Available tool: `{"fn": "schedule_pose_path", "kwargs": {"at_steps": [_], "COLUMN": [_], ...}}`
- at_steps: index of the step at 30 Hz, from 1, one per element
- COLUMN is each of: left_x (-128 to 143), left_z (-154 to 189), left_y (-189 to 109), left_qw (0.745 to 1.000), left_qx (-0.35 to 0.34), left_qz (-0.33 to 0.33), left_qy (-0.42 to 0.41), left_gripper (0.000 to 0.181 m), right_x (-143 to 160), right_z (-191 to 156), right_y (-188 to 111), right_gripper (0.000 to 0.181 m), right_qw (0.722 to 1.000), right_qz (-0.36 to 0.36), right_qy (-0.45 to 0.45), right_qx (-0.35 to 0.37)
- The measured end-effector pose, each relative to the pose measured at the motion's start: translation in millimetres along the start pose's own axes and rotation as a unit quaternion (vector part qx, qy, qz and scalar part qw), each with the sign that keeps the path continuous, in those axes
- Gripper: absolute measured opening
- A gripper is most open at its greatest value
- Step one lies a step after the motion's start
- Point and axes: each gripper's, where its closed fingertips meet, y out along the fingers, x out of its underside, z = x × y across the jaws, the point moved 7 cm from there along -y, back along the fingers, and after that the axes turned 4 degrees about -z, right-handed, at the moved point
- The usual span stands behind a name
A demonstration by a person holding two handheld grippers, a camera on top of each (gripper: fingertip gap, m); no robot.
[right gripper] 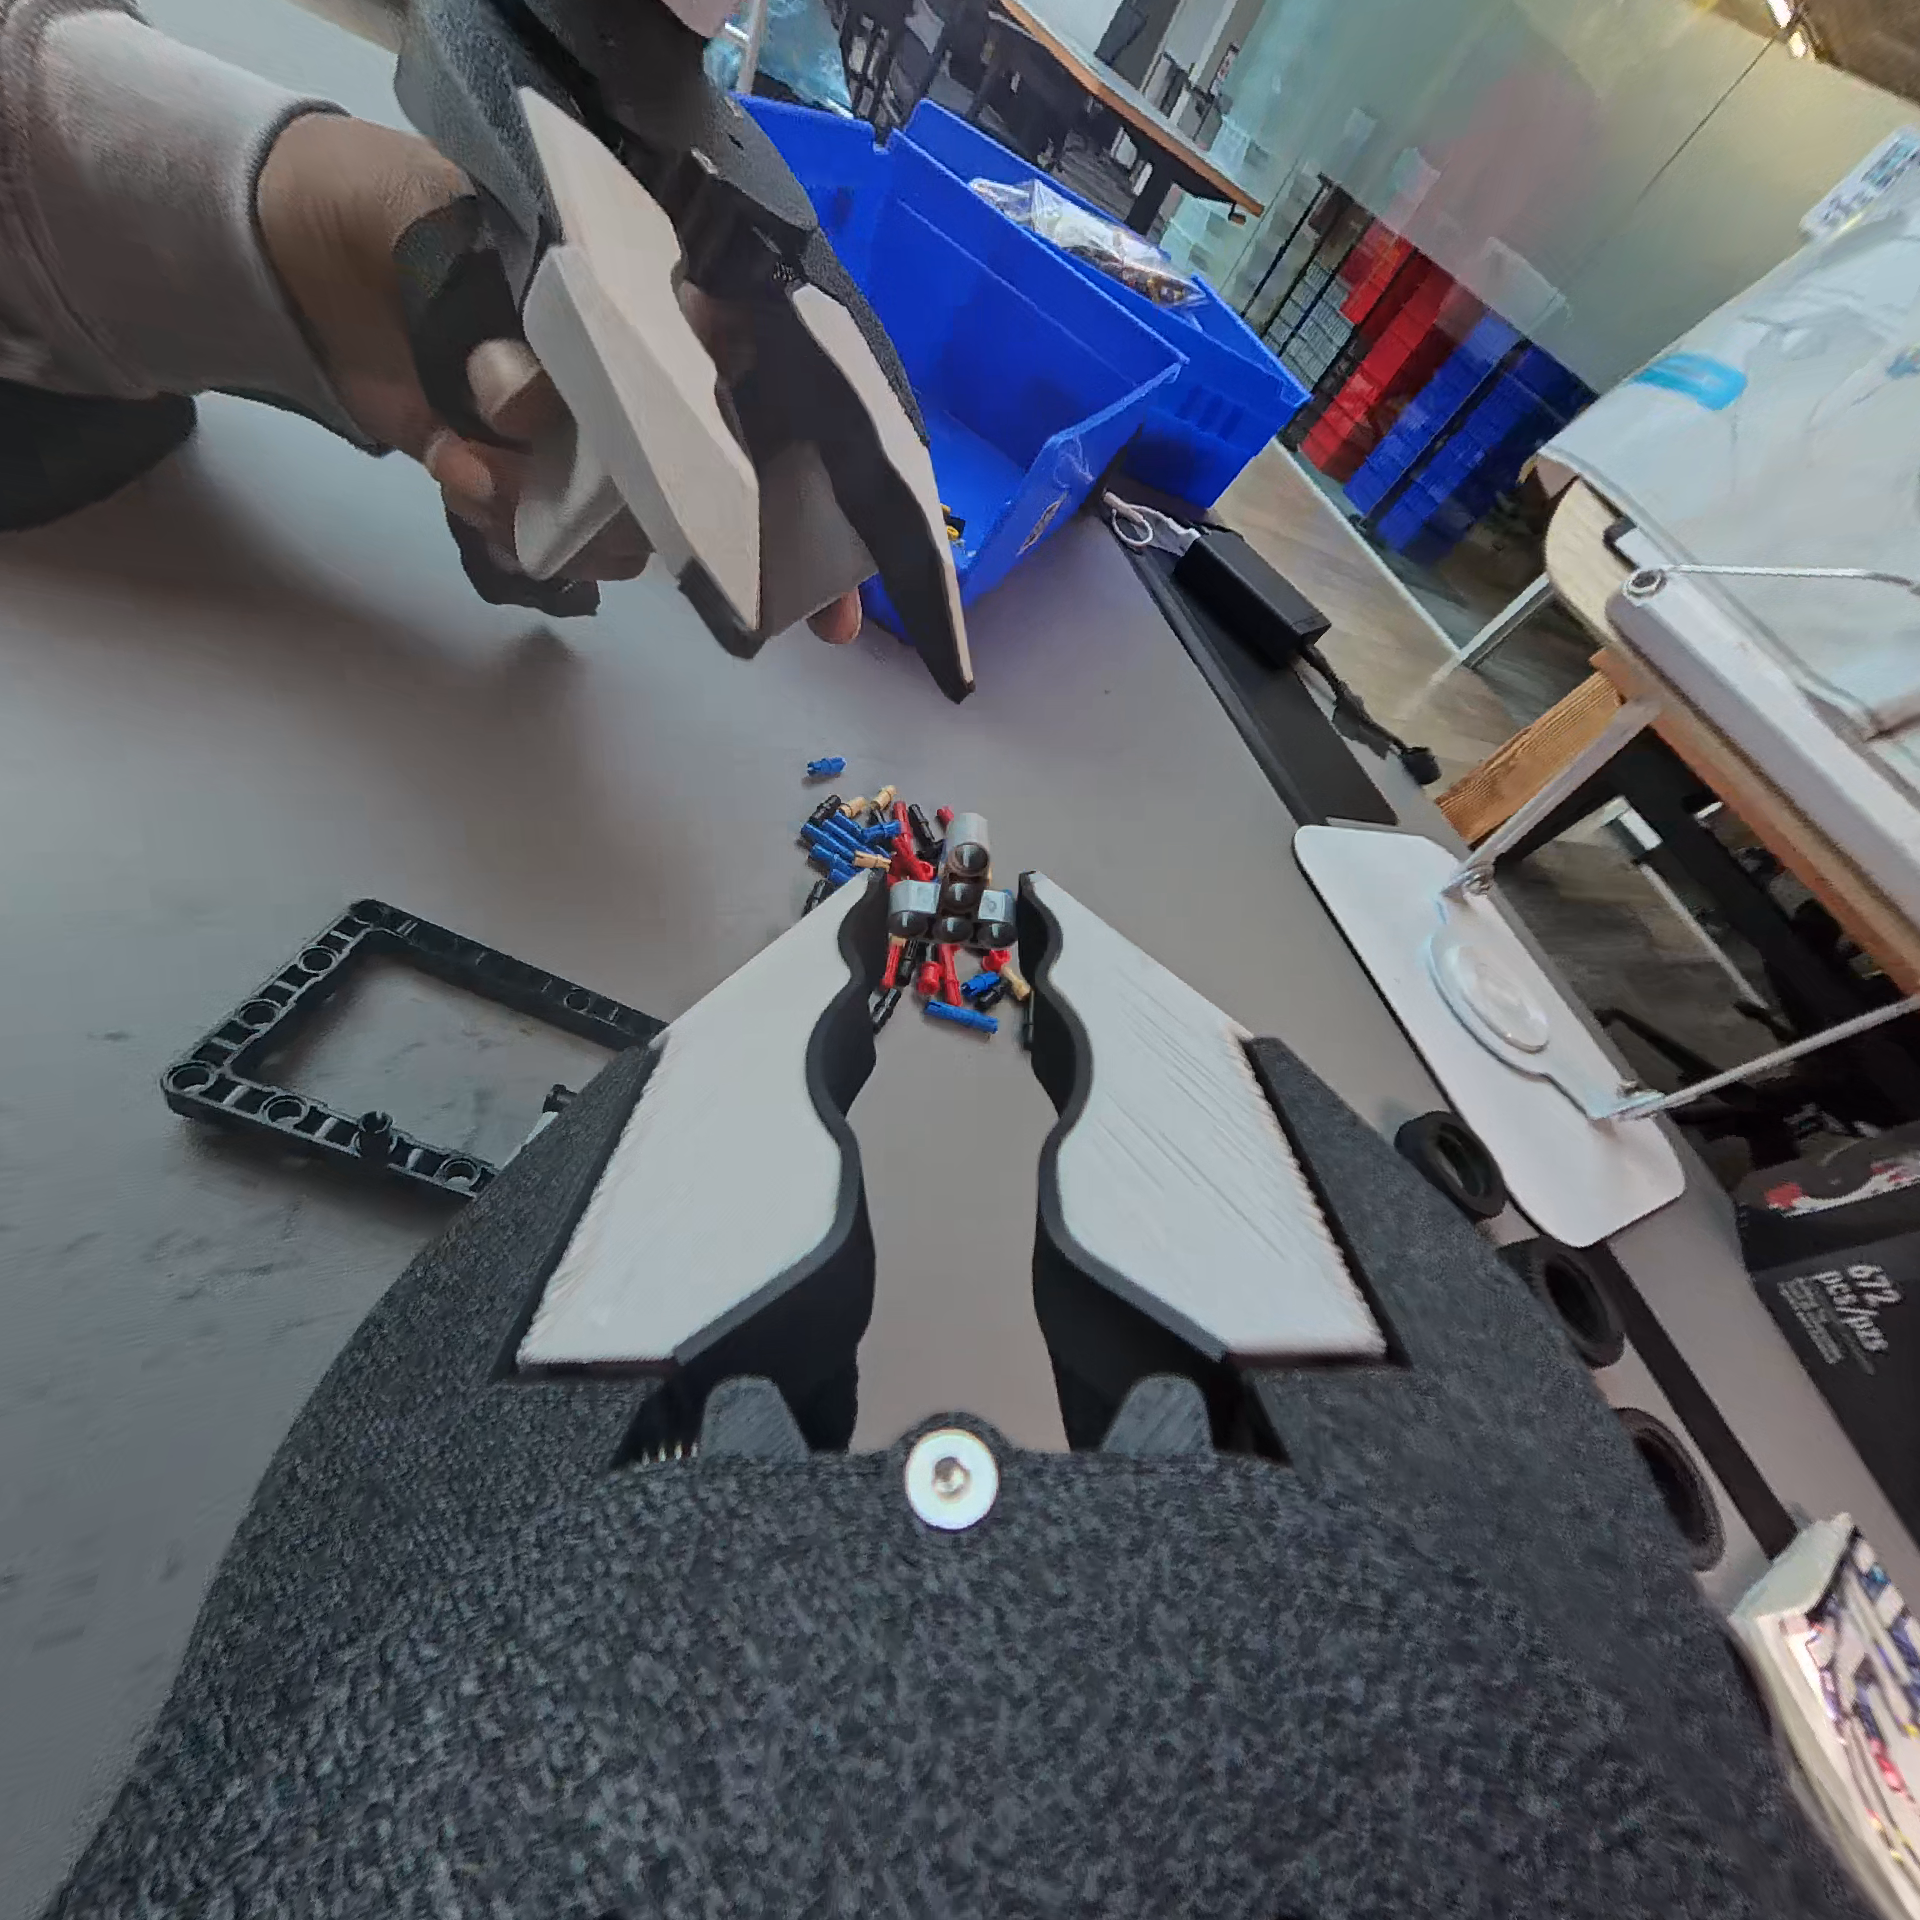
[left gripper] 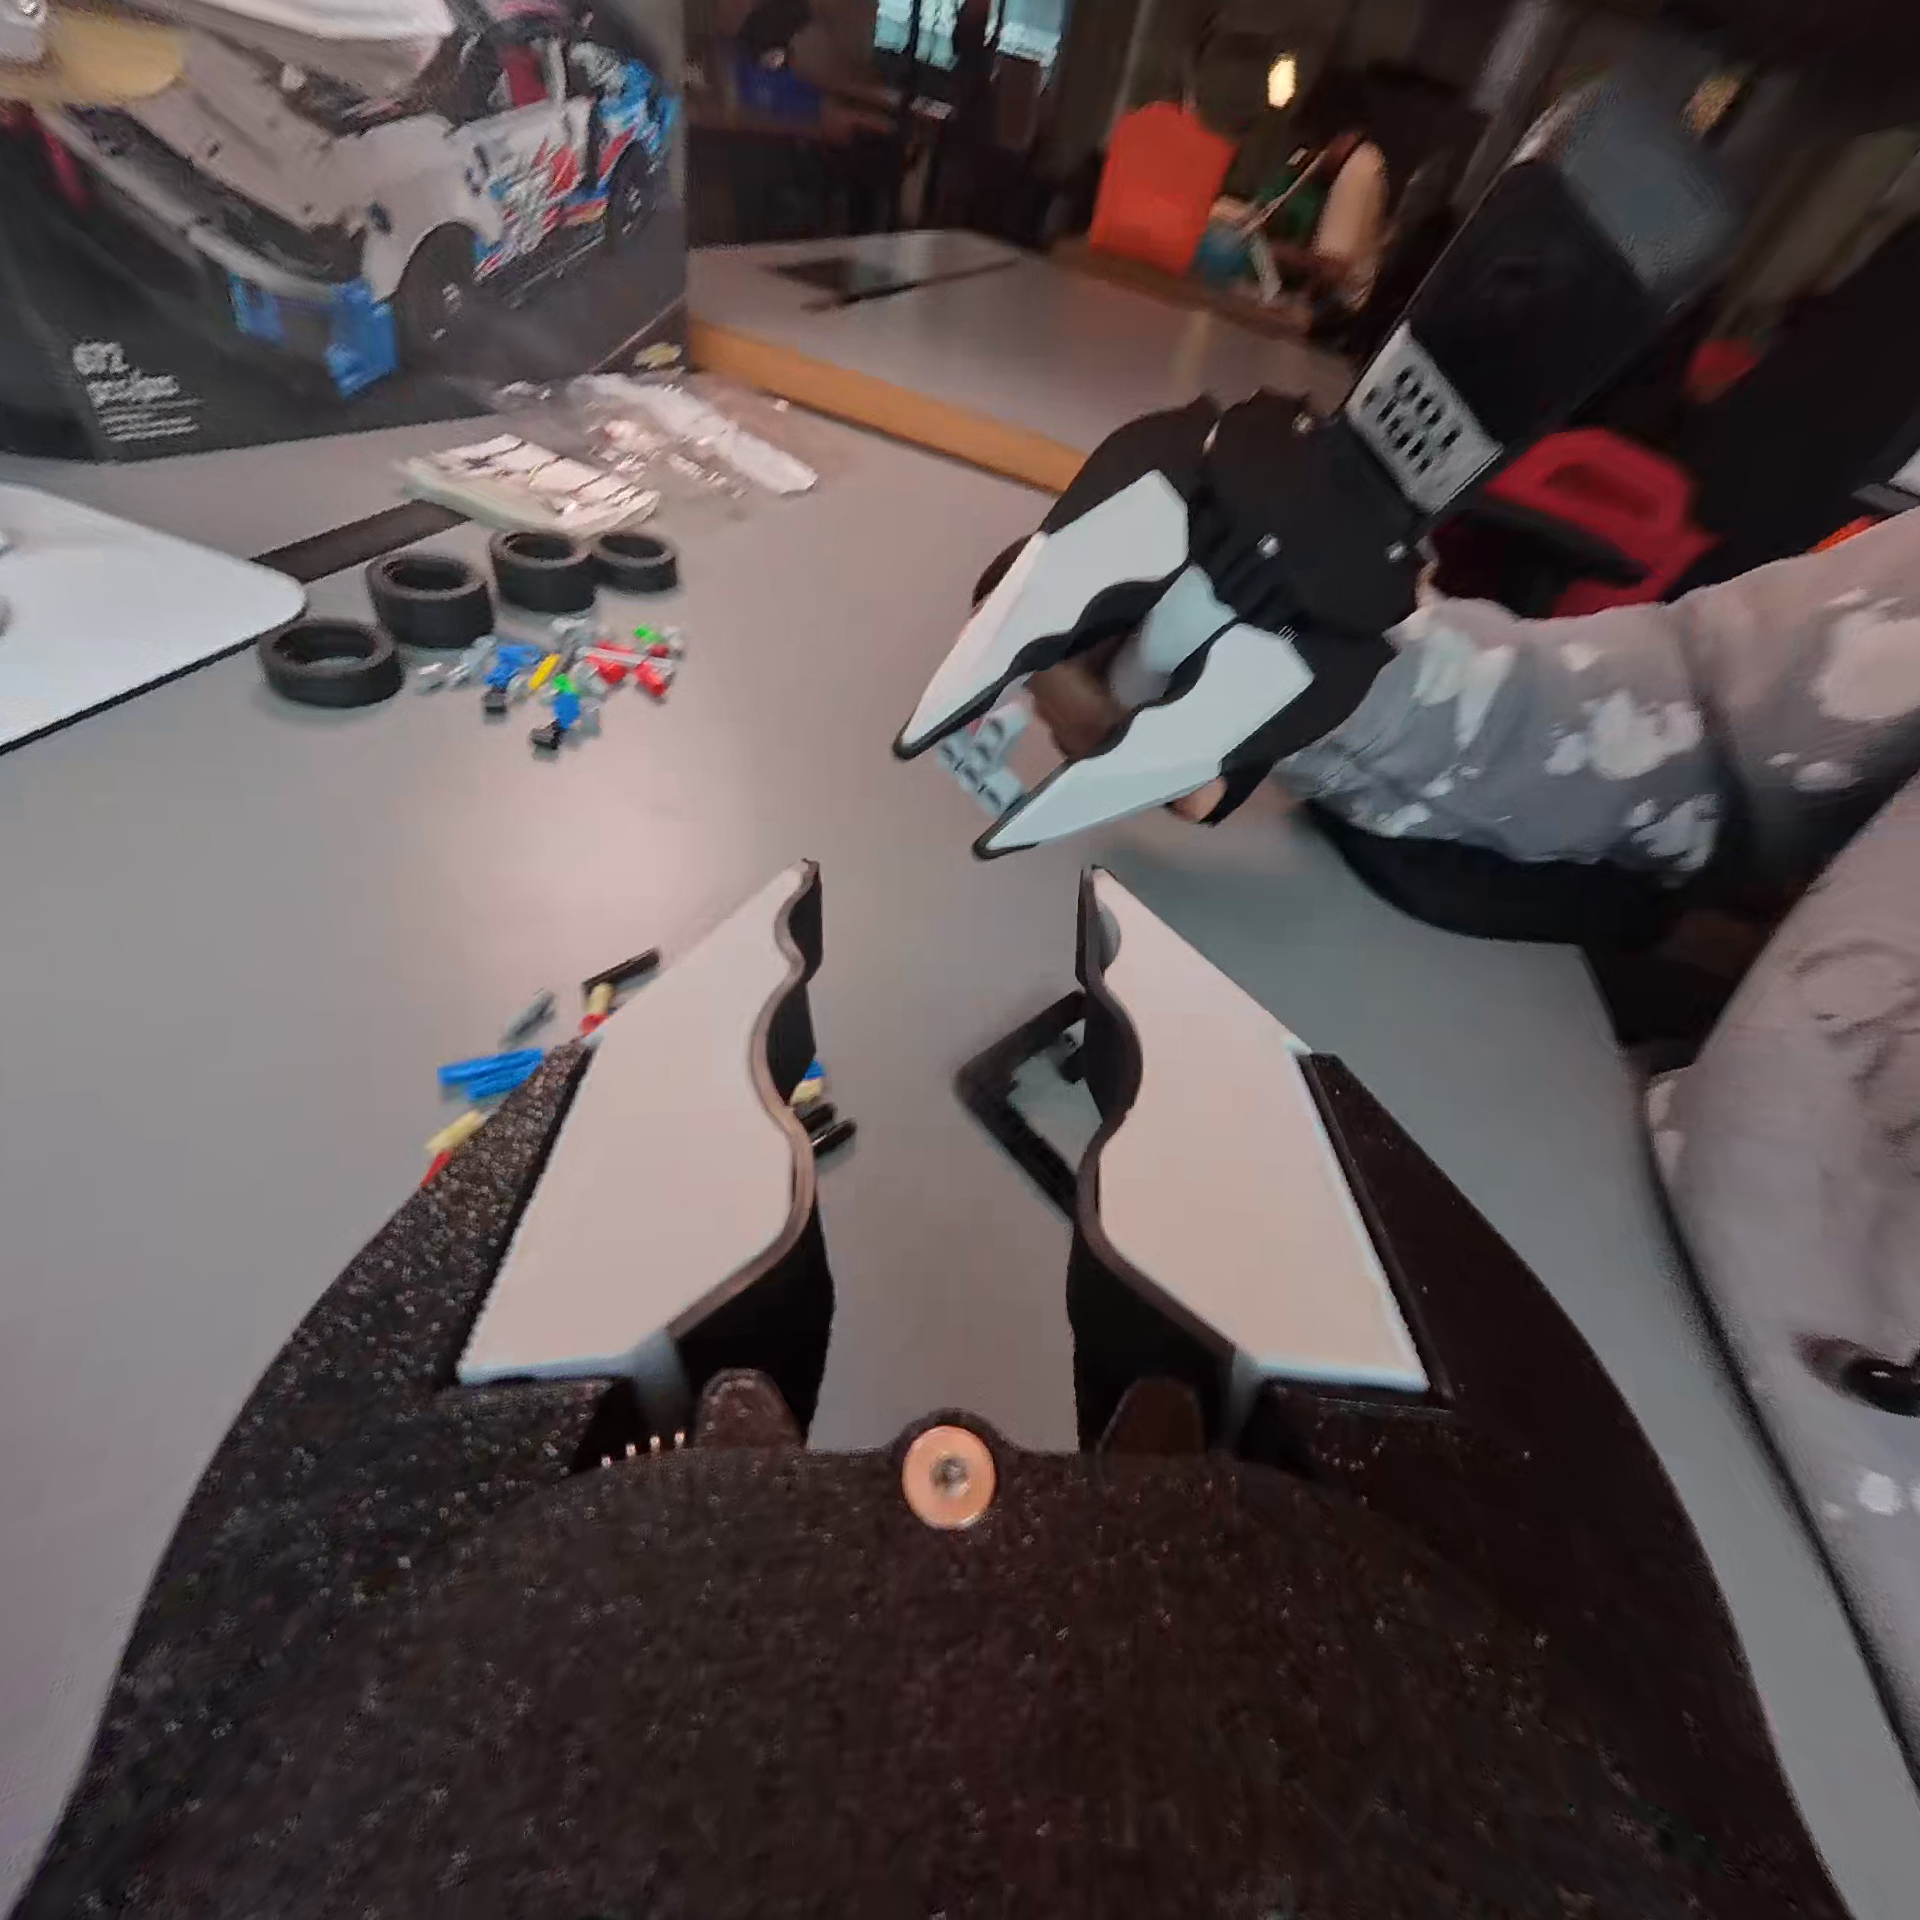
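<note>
My right gripper (right gripper: 945, 888) is shut on a small grey multi-hole connector piece (right gripper: 914, 902), held by its tips above a pile of small blue, red, tan and black pins (right gripper: 857, 844) on the grey table. In the left wrist view the right gripper (left gripper: 940, 800) hangs in the air with the grey piece (left gripper: 982, 753) between its tips. My left gripper (left gripper: 948, 873) is open and empty, above the table. A black rectangular frame (left gripper: 1023, 1091) lies under its right finger, with loose pins (left gripper: 488, 1070) to its left. The left gripper (right gripper: 857, 665) and the frame (right gripper: 405, 1049) also show in the right wrist view.
Several black tyres (left gripper: 431, 597) and a pile of small coloured parts (left gripper: 561, 670) lie at the far left, with plastic bags (left gripper: 665, 436) and a large box with a car picture (left gripper: 312, 208) behind. Blue bins (right gripper: 1018, 332), a power adapter (right gripper: 1247, 592) and a white plate (right gripper: 1486, 1018) line the table's edge. Spacing between my two grippers at the tips: around 4 centimeters. The white plate (right gripper: 1486, 1018) is about 35 centimeters from both grippers' fingertips.
</note>
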Motion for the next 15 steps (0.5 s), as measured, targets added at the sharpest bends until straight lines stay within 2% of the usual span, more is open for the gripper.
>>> {"fn": "schedule_pose_path", "kwargs": {"at_steps": [1,4,7,11,15], "left_x": [-4,-8,-8,-9,-4], "left_z": [5,16,20,15,12], "left_y": [0,1,6,14,21], "left_qw": [0.999,0.997,0.998,0.999,0.999], "left_qx": [0.026,0.056,0.049,0.013,-0.036], "left_qz": [0.025,0.046,0.038,0.027,-0.011], "left_qy": [-0.005,0.009,0.009,-0.028,-0.02], "left_gripper": [0.047,0.042,0.039,0.035,0.025], "right_x": [-4,-16,-21,-18,-15], "right_z": [-2,-9,-15,-19,-18], "right_y": [-1,-3,-2,4,10], "right_gripper": [0.024,0.024,0.024,0.024,0.024], "right_qw": [1.0,0.996,0.991,0.989,0.984], "right_qz": [0.004,0.023,0.019,-0.006,-0.033], "right_qy": [-0.019,-0.072,-0.112,-0.131,-0.145], "right_qx": [0.01,0.04,0.063,0.073,0.094]}}
